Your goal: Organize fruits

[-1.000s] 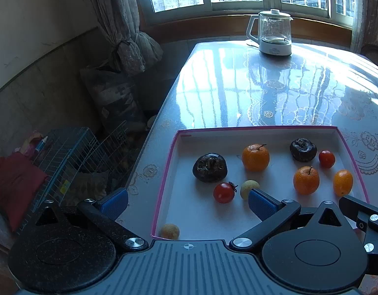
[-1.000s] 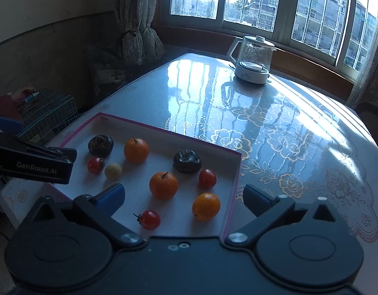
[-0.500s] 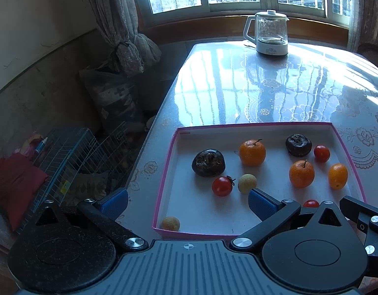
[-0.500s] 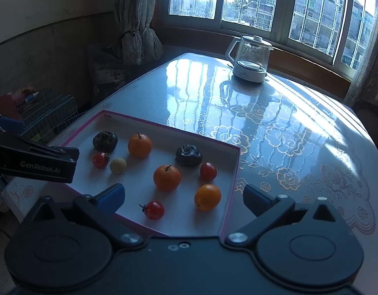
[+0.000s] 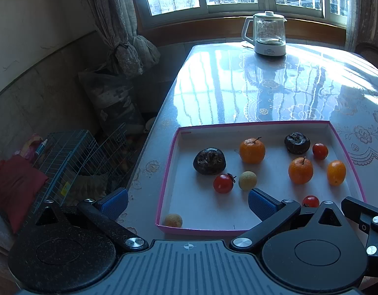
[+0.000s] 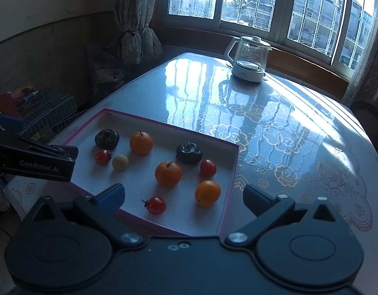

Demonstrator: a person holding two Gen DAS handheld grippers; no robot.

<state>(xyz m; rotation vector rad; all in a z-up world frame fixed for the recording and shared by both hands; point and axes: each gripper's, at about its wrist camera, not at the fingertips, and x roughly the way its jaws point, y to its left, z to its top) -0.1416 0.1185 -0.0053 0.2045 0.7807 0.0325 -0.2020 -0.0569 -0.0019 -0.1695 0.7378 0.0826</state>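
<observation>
A pink-rimmed white tray [image 5: 250, 124] [image 6: 234, 162] sits on the table's near left corner. Inside lie two dark wrinkled fruits [image 5: 209, 160] [image 5: 297, 143], two stemmed oranges [image 5: 252, 150] [image 5: 300, 170], a kumquat [image 5: 336, 172], three cherry tomatoes [image 5: 222, 183] [image 5: 320, 151] [image 5: 310, 201], a pale round fruit [image 5: 247, 180] and a small yellow-brown fruit [image 5: 173, 220] in the near-left corner. My left gripper [image 5: 187, 202] hangs open over the tray's near-left edge, holding nothing. Over the tray's near-right corner my right gripper [image 6: 184, 198] is open and empty, the nearest tomato [image 6: 156, 205] just ahead.
A glass kettle [image 5: 268, 34] [image 6: 249, 59] stands at the table's far end by the windows. Left of the table, on the floor, are a wire cage [image 5: 73, 157], a red cloth [image 5: 14, 184] and a dark bag [image 5: 112, 103]. Glossy floral table top [image 6: 287, 132] stretches right of the tray.
Both grippers have drawn back and up from the tray, so the fruit sits farther ahead and more of the tray's near rim shows. No fruit has moved.
</observation>
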